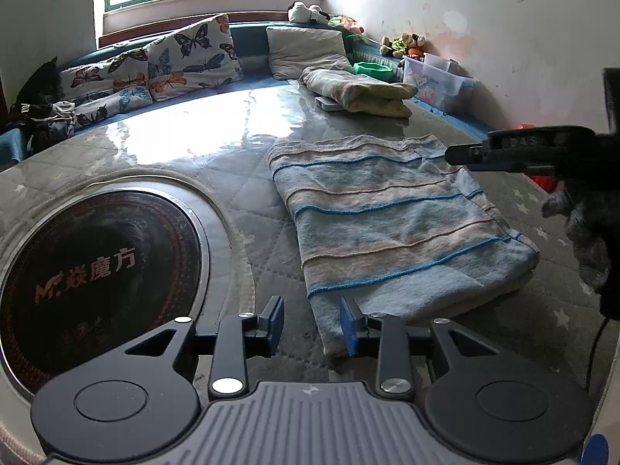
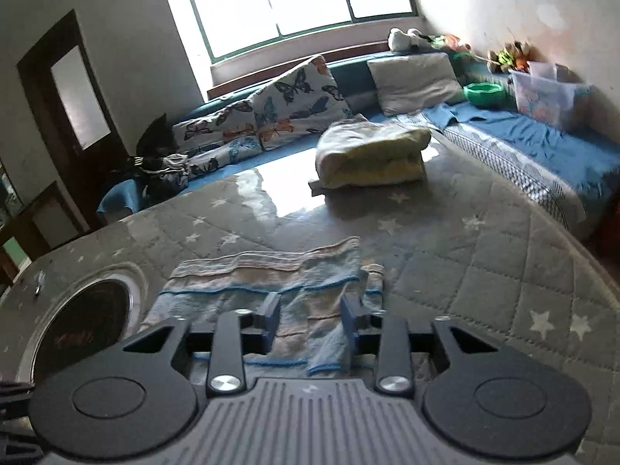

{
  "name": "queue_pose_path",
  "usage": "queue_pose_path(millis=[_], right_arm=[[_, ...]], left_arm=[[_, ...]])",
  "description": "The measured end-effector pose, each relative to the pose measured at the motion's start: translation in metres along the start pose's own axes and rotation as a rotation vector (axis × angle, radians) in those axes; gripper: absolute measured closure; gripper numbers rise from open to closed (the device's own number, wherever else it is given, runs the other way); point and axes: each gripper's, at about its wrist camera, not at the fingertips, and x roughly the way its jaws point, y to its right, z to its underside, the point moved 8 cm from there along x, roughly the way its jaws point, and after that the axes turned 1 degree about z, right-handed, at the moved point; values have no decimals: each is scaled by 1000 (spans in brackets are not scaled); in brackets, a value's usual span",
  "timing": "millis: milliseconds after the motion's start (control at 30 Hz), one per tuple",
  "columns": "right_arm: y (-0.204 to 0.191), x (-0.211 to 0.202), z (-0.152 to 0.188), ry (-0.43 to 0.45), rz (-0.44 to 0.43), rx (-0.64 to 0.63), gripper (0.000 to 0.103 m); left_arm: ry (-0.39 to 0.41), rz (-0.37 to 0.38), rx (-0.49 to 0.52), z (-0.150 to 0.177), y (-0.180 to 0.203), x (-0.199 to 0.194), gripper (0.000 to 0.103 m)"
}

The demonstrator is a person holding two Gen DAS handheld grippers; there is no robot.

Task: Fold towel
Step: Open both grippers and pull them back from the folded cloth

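A blue and beige striped towel [image 1: 387,224] lies folded on the quilted table cover [image 1: 232,178]. My left gripper [image 1: 310,323] is open just short of the towel's near left corner, which lies against its right finger; between the fingers is mostly table cover. In the right wrist view the towel [image 2: 271,283] lies under my right gripper [image 2: 310,323], which is open with a loose towel edge beside its right finger. From the left wrist view, the right gripper [image 1: 457,155] hovers over the towel's far right corner, held by a gloved hand [image 1: 581,232].
A round black cooktop [image 1: 97,271] is set into the table left of the towel. A folded yellow blanket [image 1: 360,89] lies at the far side. Butterfly cushions [image 1: 186,58], a grey pillow [image 1: 306,50], a plastic box [image 1: 434,77] and soft toys sit on the bench behind.
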Motion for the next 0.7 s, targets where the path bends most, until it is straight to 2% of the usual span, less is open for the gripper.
queue_pose_path(millis=[67,100,133,200,333,400,567,700], right_arm=[[-8,-10,2,9,-1,-29,59],[-13,-14,2,13,-3,-42,58],[-17,-18,4,17,-4,-51,51],[-24,-26,8,26,-8,-64,48],[-35,-37,18,34,1,-94,30],[-41,-43,24,41,9,-115,26],[-46,-63,37,75,26,-117,12],[-49,-80,46,106,36,-114,1]], left_arm=[[6,-2,-9,1,-2,-5,58],[9,-3,-12,1,-3,-7,57],[12,-4,-12,2,-4,-10,57],[16,-4,-12,4,-4,-15,52],[24,-9,-18,9,-6,-24,41],[29,-12,-23,12,-7,-29,34],[44,-16,-22,18,-7,-40,16],[64,-14,-19,20,-6,-49,5]])
